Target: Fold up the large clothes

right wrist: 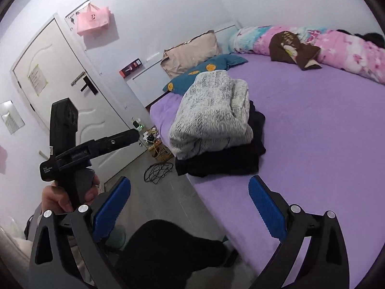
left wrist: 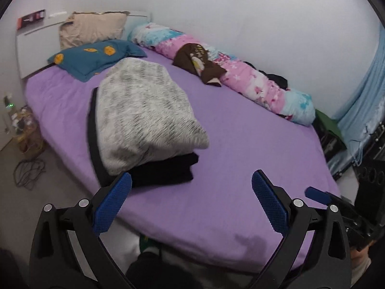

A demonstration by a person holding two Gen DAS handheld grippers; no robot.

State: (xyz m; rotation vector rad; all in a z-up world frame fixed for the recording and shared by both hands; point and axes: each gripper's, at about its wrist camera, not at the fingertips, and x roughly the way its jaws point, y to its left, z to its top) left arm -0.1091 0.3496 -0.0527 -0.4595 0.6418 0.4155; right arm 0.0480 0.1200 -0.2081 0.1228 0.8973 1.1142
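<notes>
A folded grey fuzzy garment [left wrist: 144, 110] lies on top of a folded black garment [left wrist: 166, 171] on the purple bed [left wrist: 240, 168], near its left edge. The stack also shows in the right wrist view, grey [right wrist: 211, 118] over black [right wrist: 221, 161]. My left gripper [left wrist: 191, 202] is open and empty, held above the bed's near edge, just short of the black garment. My right gripper [right wrist: 190, 207] is open and empty, over the bed's corner and the floor. The left gripper's body [right wrist: 72, 149] shows in the right wrist view, held in a hand.
A brown garment [left wrist: 197, 62] lies by a rolled pink and blue quilt [left wrist: 240, 72] along the wall. A teal pillow [left wrist: 93, 57] and a beige pillow [left wrist: 91, 29] sit at the headboard. Cables [right wrist: 158, 168] lie on the floor by a door [right wrist: 60, 84].
</notes>
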